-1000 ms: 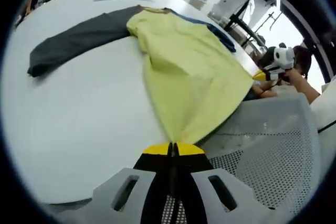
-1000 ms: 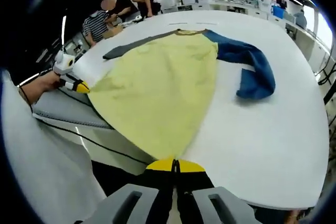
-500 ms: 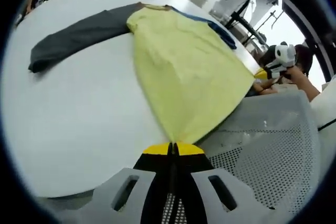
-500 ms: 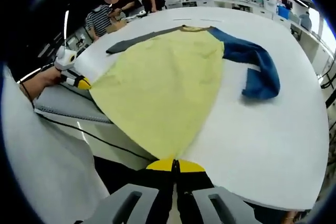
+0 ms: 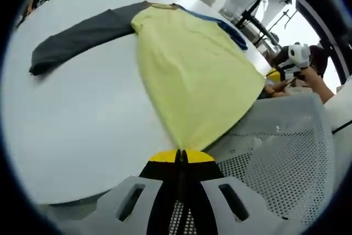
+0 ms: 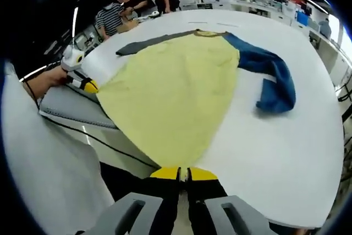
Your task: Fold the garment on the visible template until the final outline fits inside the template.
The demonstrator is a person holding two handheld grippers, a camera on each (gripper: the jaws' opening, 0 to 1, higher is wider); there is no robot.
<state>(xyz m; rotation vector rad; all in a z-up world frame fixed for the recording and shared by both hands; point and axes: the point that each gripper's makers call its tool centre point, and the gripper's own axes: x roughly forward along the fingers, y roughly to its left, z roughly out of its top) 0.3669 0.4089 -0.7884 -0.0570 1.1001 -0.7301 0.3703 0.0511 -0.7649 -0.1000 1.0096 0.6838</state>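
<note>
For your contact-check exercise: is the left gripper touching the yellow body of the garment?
Touching. The left gripper view shows the left gripper shut on the hem corner of the yellow garment.

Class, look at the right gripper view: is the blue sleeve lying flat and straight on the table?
No: the blue sleeve bends back on itself, its end bunched on the white table.
</note>
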